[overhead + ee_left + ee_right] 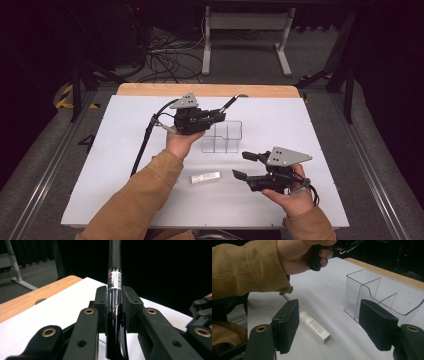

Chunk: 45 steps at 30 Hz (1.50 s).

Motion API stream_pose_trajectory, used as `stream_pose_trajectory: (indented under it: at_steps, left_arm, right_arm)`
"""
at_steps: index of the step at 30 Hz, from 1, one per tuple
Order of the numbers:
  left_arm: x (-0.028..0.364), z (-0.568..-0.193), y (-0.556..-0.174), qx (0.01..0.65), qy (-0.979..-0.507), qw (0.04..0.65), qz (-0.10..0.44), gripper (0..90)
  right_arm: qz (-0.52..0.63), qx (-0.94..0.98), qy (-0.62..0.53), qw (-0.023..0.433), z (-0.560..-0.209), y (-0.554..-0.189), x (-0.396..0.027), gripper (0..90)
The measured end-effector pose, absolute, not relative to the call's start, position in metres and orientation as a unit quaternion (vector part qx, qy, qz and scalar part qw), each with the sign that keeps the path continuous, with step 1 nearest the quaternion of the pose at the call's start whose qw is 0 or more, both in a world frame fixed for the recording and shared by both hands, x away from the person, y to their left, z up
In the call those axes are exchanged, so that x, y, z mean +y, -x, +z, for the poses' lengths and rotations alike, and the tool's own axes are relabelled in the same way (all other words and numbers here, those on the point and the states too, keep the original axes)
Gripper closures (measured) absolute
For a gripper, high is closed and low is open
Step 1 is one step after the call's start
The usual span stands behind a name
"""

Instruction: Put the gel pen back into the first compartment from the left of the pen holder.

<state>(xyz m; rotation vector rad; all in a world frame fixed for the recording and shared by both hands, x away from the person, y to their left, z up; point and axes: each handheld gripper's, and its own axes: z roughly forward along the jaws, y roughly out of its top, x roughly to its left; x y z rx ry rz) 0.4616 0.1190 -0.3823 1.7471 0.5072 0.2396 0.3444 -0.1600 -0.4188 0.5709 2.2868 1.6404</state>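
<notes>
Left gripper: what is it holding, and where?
The left gripper is shut on a dark, slim pen-like tube, clamped around its middle. The right gripper holds nothing.

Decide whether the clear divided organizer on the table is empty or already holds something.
Empty. The clear organizer shows only bare dividers and the white table through its walls; the white tube lies outside it.

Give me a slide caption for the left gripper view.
Left gripper clamps a dark labelled tube upright above the white table.
</notes>
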Motion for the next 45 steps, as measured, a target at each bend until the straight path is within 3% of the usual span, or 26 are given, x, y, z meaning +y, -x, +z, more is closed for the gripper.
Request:
stream_pose_trajectory:
  at_steps: [45]
  left_arm:
    - [0.113,-0.425,-0.496,0.242,-0.764,0.594,0.061,76.3]
  right_arm:
    - [0.567,0.794,-0.184,0.117,-0.422,-0.343,-0.152,33.5]
